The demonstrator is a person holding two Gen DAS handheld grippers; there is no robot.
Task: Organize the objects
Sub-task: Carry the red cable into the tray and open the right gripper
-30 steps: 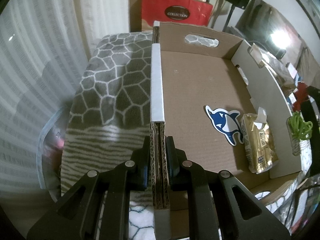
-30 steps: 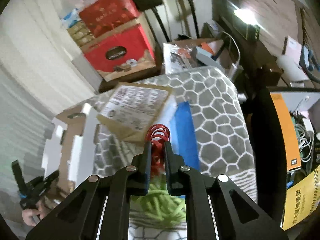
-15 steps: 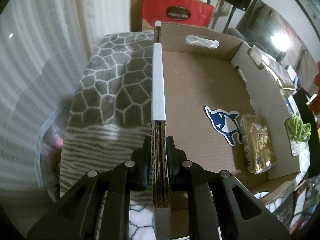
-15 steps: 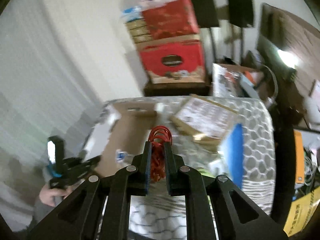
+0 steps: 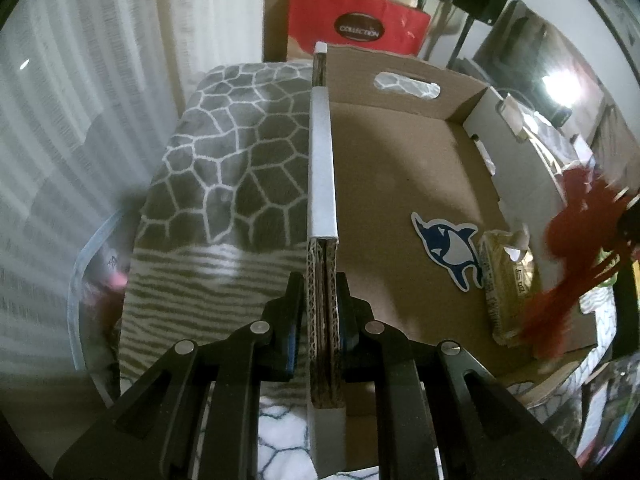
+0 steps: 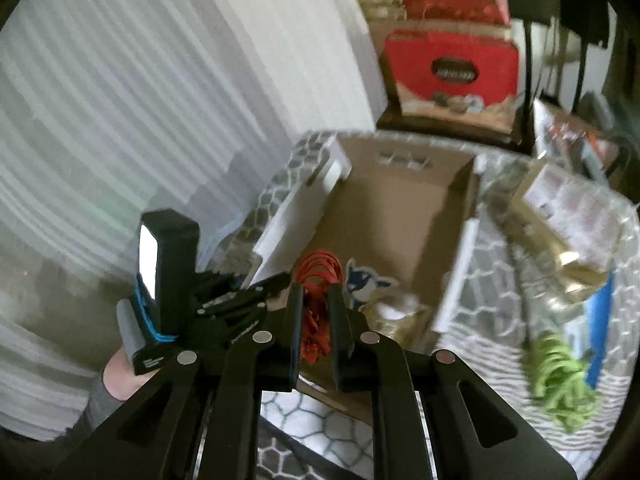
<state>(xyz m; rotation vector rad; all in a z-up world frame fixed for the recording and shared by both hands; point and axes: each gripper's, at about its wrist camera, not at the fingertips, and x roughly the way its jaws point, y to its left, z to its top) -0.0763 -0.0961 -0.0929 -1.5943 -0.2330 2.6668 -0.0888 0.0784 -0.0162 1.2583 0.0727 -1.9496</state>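
My left gripper (image 5: 322, 284) is shut on the near left wall of an open cardboard box (image 5: 400, 168), pinching the doubled corrugated edge. On the box floor lie a blue dolphin sticker (image 5: 448, 246) and a gold snack packet (image 5: 506, 280). My right gripper (image 6: 316, 296) is shut on a bundle of red bands (image 6: 316, 320) and hangs over the box's near end; the red bands (image 5: 576, 240) show blurred at the right of the left wrist view. In the right wrist view the left gripper (image 6: 240, 296) and the hand holding it are at the lower left.
The cardboard box (image 6: 400, 208) rests on a grey hexagon-patterned blanket (image 5: 224, 168). A green band bundle (image 6: 560, 372), a blue item (image 6: 600, 320) and gold packets (image 6: 560, 236) lie right of the box. Red gift boxes (image 5: 356, 26) stand behind. White curtains (image 6: 160, 100) hang at the left.
The right gripper swung left with the red bands, from over the blanket's green bundle to above the box's near end. The left gripper kept its hold on the box wall.
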